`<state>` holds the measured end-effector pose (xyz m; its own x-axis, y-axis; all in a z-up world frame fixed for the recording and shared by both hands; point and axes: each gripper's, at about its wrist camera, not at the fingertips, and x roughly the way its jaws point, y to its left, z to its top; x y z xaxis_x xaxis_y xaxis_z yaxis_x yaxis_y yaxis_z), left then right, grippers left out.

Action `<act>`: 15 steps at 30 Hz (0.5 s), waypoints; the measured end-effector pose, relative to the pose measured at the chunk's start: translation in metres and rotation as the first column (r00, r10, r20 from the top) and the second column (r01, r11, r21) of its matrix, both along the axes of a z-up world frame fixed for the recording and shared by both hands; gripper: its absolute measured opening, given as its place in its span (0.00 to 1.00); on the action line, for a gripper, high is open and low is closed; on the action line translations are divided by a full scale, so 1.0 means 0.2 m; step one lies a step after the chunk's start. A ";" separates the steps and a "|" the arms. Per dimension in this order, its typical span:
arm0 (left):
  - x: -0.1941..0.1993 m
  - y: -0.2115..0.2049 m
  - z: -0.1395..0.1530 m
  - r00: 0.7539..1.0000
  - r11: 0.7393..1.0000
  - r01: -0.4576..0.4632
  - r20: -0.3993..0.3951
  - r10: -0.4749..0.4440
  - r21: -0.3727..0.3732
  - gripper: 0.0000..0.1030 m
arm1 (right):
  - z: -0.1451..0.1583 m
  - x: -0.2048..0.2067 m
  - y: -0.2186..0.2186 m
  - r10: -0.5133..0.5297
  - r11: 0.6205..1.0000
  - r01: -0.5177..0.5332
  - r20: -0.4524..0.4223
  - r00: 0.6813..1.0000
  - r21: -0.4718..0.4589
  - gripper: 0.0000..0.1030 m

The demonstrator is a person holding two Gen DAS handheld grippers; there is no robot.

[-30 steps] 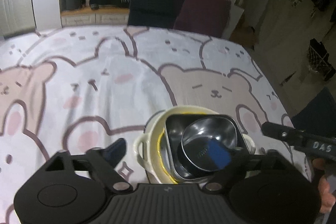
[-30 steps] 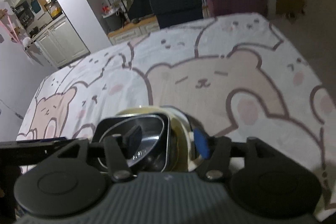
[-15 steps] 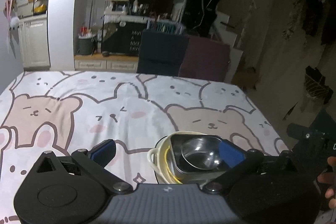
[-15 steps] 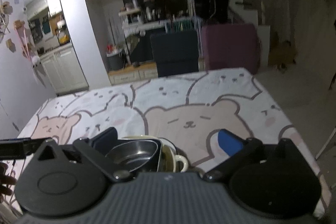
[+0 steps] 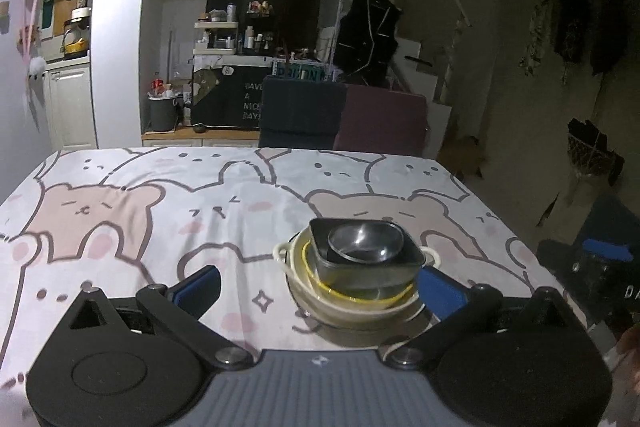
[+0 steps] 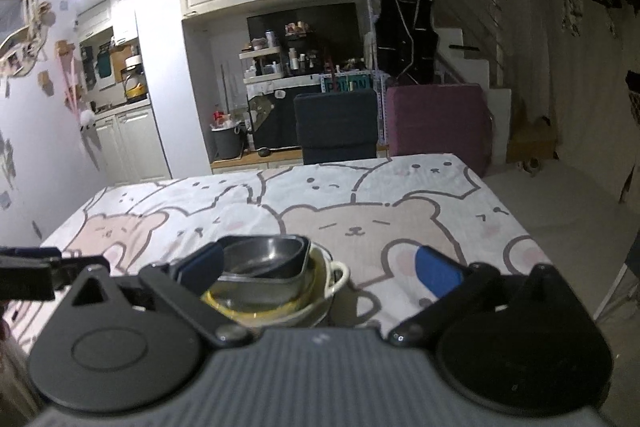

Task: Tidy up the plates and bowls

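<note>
1. One stack stands on the table (image 5: 120, 239): one cream bowl (image 5: 352, 303), one square steel dish (image 5: 360, 267), one round steel bowl (image 5: 366, 243).
2. Two grippers, left gripper (image 5: 318, 285) and right gripper (image 6: 320, 267), have just been opening; fingers wide, holding nothing.

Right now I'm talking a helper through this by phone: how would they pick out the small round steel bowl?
Find the bear-print tablecloth; near its front edge stands a cream two-handled bowl. Inside sits a square steel dish, and the small round steel bowl rests topmost, the stack's only round metal piece.

A round steel bowl (image 5: 365, 243) sits nested in a square steel dish (image 5: 362, 269). Both rest in a cream bowl (image 5: 352, 311) near the tabletop's (image 5: 120, 227) near edge.
</note>
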<state>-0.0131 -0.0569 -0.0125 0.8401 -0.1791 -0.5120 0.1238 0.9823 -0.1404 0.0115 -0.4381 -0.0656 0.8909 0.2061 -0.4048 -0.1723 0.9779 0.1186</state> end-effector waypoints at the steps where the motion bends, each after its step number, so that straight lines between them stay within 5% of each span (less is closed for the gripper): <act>1: -0.02 0.00 -0.01 1.000 1.000 -0.007 0.004 0.007 0.000 1.00 | -0.01 -0.02 0.01 0.002 1.000 -0.002 0.002 1.000 -0.008 1.00; 15: -0.18 -0.02 -0.10 0.998 0.994 -0.020 0.053 0.014 0.105 1.00 | -0.11 -0.15 0.02 0.000 0.999 0.002 0.027 1.000 -0.052 1.00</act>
